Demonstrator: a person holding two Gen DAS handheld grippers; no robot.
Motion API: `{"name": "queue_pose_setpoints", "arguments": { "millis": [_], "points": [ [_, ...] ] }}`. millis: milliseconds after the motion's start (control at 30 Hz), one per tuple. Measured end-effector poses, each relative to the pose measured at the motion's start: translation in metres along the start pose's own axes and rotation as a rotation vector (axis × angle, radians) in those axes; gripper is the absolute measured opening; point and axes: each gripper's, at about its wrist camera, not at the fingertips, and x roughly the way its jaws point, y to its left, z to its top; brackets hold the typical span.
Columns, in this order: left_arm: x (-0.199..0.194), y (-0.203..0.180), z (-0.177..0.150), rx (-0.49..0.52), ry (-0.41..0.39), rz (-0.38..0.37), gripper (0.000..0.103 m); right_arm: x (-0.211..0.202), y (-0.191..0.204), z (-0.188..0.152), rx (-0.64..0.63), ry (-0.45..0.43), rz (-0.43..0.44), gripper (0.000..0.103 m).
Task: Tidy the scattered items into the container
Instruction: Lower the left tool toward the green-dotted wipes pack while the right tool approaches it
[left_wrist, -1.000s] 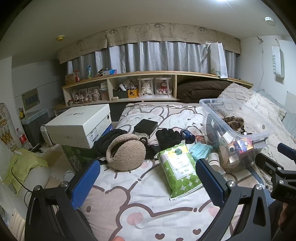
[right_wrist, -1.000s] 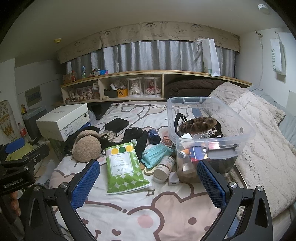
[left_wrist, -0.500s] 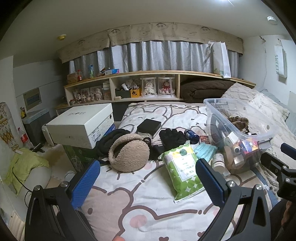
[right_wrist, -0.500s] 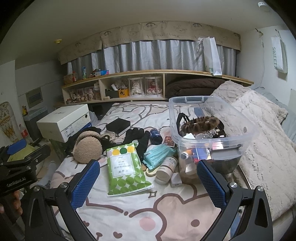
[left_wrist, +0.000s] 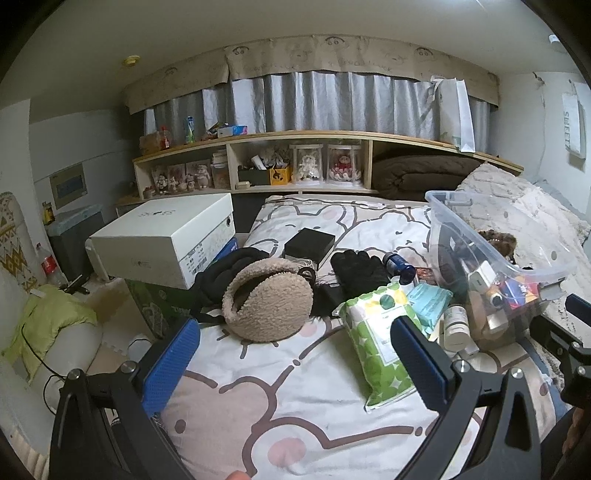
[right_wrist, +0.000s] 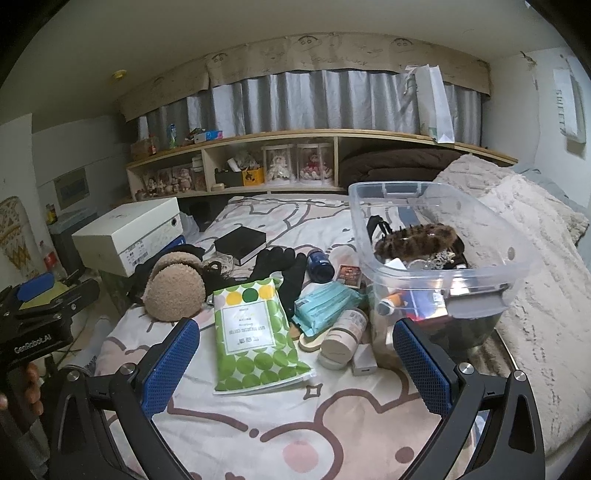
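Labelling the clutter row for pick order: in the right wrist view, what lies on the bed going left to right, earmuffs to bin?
Beige fleece earmuffs → green dotted wipes pack → teal face-mask pack → white cylindrical jar lying on its side → clear plastic storage bin.

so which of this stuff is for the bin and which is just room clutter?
For the job: clear plastic bin, green wipes pack, tan earmuffs, black gloves, teal mask pack, white bottle, dark blue jar.

Just lying about: white shoebox, shelf dolls, brown blanket.
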Motion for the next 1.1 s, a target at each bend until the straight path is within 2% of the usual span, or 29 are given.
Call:
{"name": "queue_pose_setpoints", "arguments": {
  "millis": [533, 733, 900, 1033, 1100],
  "points": [
    [0.047, 0.015, 0.007, 0.008, 0.005, 0.061, 0.103, 0.053, 0.017, 0.015, -0.057, 0.016, 0.091, 0.103],
    [0.068, 0.021, 0.010, 0.007, 0.011, 0.084, 0.103, 0.080, 0.023, 0.024, -0.096, 0.020, 0.094, 0.103],
    [0.091, 0.028, 0.012, -0.011, 0.037, 0.060, 0.103, 0.099, 0.021, 0.030, -0.118, -0.023, 0.080, 0.103],
    [0.111, 0.029, 0.009, -0.020, 0.062, 0.067, 0.103, 0.120, 0.017, 0.031, -0.095, 0.002, 0.098, 0.103],
    [0.122, 0.030, 0.006, -0.037, 0.097, 0.047, 0.103, 0.132, 0.015, 0.029, -0.086, 0.030, 0.109, 0.103]
  ]
}}
